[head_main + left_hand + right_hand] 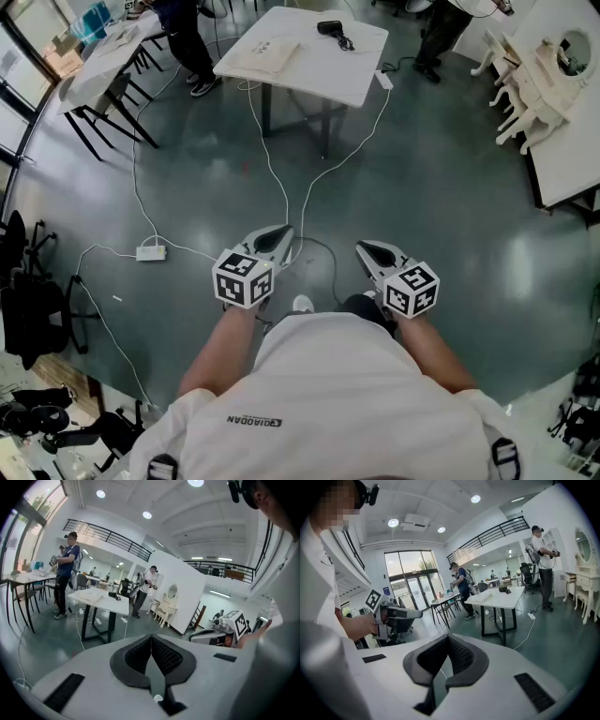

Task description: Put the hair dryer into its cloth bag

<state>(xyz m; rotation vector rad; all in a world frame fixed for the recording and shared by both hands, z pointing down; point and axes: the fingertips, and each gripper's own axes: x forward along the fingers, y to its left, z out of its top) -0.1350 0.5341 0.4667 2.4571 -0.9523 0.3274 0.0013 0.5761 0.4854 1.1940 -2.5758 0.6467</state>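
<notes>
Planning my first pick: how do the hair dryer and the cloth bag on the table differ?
The hair dryer is black and small; the cloth bag is pale, flat, larger. The hair dryer lies at the far side of the white table, the cloth bag at its near side. Both rest on it.

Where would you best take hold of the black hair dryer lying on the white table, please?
Probably from above, jaws across its slimmest part: the black hair dryer lies flat on the white table, its cord trailing toward the viewer. It is too small here to tell handle from barrel.
</notes>
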